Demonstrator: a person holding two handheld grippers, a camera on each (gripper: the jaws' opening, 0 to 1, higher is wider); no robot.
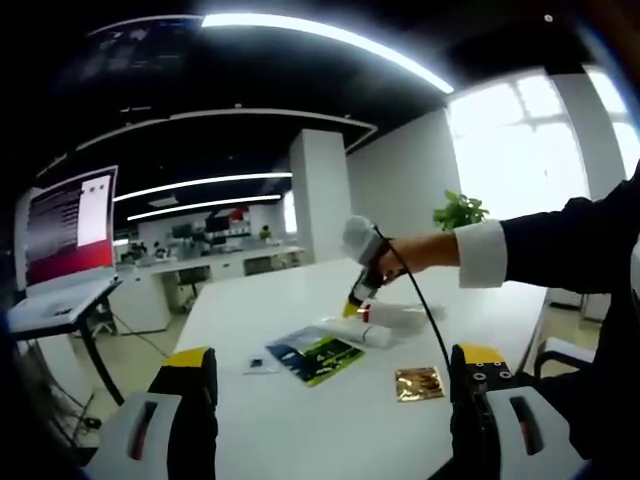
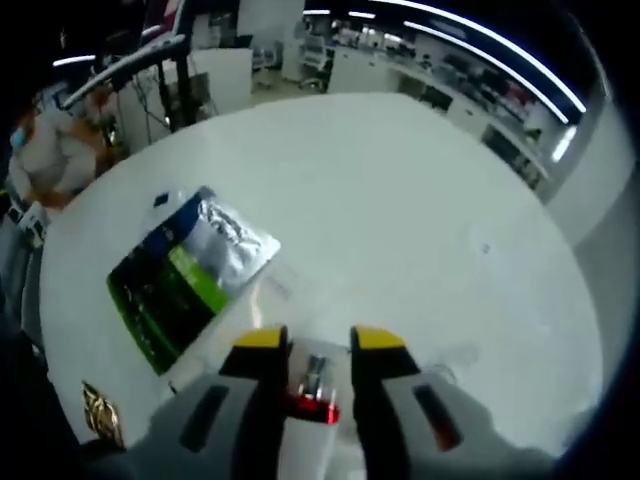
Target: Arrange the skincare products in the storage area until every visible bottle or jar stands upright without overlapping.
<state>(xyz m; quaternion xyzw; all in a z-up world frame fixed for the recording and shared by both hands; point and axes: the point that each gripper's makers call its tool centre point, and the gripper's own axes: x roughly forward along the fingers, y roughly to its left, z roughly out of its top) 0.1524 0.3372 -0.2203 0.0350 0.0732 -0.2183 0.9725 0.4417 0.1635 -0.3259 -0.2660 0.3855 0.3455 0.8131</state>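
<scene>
1. In the right gripper view, a white tube with a red band [image 2: 308,405] is lying between the two yellow-tipped jaws of the right gripper [image 2: 318,340]. The jaws are sitting close on both sides of the tube and gripping it.
2. In the left gripper view, the right gripper [image 1: 357,300] is reaching down to the white tube [image 1: 375,325], which is lying flat on the white table [image 1: 300,400], toward the far right edge. A person's hand [image 1: 415,252] is holding that gripper, and a dark sleeve with a white cuff [image 1: 540,245] is coming in from the right.
3. A green and silver packet [image 2: 185,265] is lying flat on the table, just to the left of the tube in the right gripper view. In the left gripper view the packet [image 1: 315,353] is lying near the middle of the table.
4. A small gold packet [image 1: 419,383] is lying closer to the near edge of the table. In the right gripper view it is showing at the lower left [image 2: 102,412].
5. A small dark square thing [image 1: 257,363] is lying just left of the green packet.
6. The left gripper [image 1: 335,385] is hanging above the near edge of the table. Its two jaws are standing wide apart and are holding nothing.
7. A screen [image 1: 70,225] is glowing on a stand off the table's left side.
</scene>
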